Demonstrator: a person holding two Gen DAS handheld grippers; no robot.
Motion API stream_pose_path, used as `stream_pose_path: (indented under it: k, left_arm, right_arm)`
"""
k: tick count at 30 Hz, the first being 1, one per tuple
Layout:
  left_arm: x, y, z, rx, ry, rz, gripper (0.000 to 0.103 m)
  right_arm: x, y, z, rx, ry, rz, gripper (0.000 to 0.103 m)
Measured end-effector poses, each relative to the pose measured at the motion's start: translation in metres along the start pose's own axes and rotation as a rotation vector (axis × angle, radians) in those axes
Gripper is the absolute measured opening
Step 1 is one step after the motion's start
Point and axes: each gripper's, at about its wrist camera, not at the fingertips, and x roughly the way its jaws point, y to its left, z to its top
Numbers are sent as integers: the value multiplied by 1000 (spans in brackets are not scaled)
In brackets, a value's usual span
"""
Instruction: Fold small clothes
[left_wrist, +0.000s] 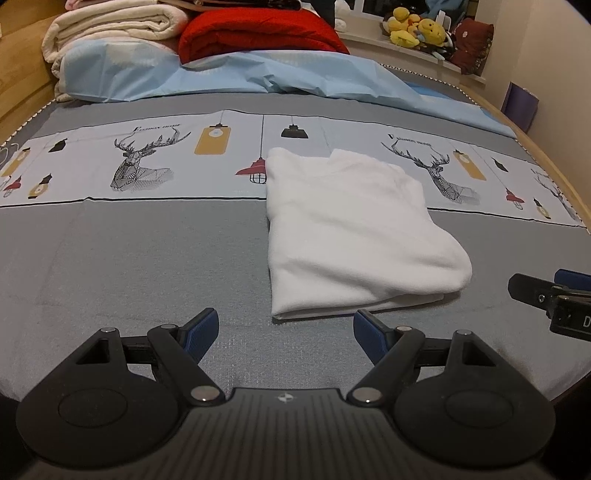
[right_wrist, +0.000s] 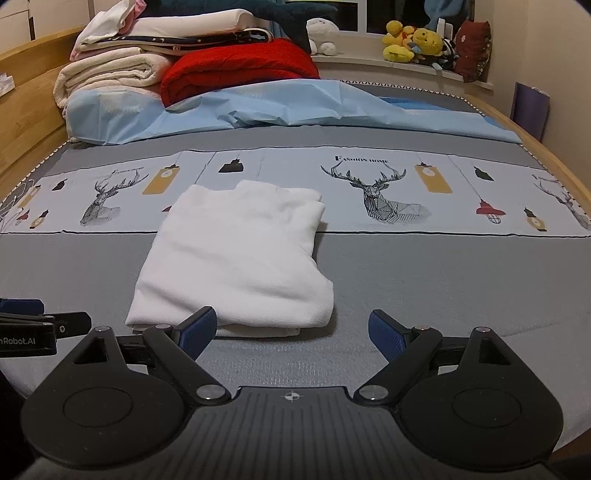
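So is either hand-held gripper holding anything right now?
No. The left hand-held gripper and right hand-held gripper are both open and empty; the folded white garment lies free.

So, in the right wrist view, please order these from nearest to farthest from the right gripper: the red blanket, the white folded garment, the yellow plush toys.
From the right gripper, open and holding nothing:
1. White folded garment, just ahead, slightly left, on the grey bed cover.
2. Red blanket, far ahead on the left, at the bed's far end.
3. Yellow plush toys, farthest, on the windowsill at the upper right.
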Motion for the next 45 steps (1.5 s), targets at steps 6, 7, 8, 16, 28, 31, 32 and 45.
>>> stream_pose_path:
  k: [6, 7, 8, 16, 28, 31, 32, 45]
  left_arm:
    - [0, -2, -1, 6, 0, 0, 84]
    - [0, -3, -1, 7, -1, 0, 84]
    - [0, -3, -1, 8, -1, -1, 84]
    - [0, -3, -1, 14, -3, -6, 84]
    - [0, -2, 0, 18, -6, -16, 84]
    - [0, -1, 0, 18, -7, -18, 84]
    - [0, -1, 0, 19, -7, -18, 84]
    - [-1, -3, 0, 32, -21, -30, 84]
  right_arm:
    - [-1, 1, 0, -2, 0, 0, 90]
    - [-1, 1, 0, -4, -1, 1, 90]
    - [-1, 1, 0, -5, -1, 2, 90]
    - [-1, 3, 1, -6, -2, 2, 90]
    - [-1, 3, 1, -11, -2, 5, 90]
    - [-1, 4, 1, -11, -2, 4, 90]
    - [-1, 4, 1, -11, -2, 4, 90]
    - [-1, 4, 1, -11, -2, 3, 90]
